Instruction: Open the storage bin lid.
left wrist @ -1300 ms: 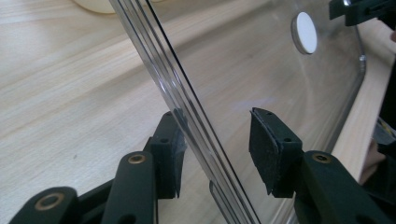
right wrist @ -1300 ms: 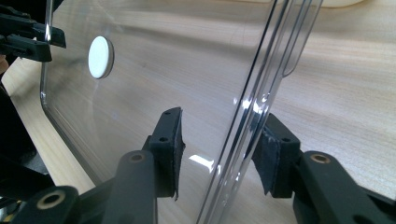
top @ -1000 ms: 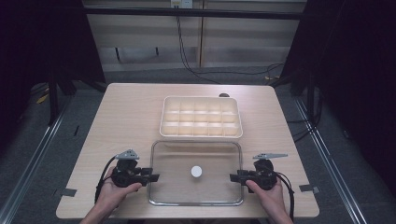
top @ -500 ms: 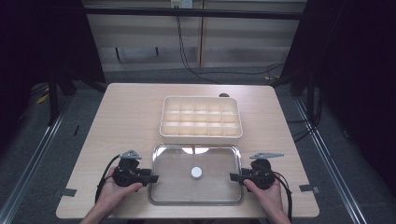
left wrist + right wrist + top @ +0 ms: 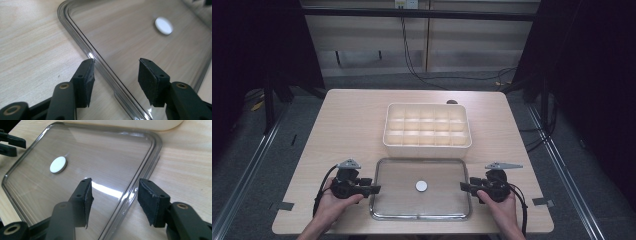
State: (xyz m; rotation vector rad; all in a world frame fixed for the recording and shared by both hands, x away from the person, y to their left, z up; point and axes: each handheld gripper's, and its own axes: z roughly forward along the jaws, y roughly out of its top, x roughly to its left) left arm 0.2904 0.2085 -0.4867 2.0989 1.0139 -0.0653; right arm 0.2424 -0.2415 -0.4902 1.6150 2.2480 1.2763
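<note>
The tabletop [image 5: 347, 130] carries a cream compartment box [image 5: 427, 129] lying open, and just on the person's side of that box lies its clear lid [image 5: 442, 172], flat, with a small white disc [image 5: 422, 186] at its centre. The left gripper [image 5: 373, 189] sits at the lid's left edge and the right gripper [image 5: 463, 186] at its right edge. Both have their fingers spread, each pair straddling the lid's raised rim without pinching it.

As a judgement, the main risk lies with the lid: it is thin, smooth and glossy, so fingers closing on only the rim could slip off or skate it across the tabletop toward the box. Uneven closing by the two grippers could twist or tilt it. The disc looks fixed, though I cannot tell.
</note>
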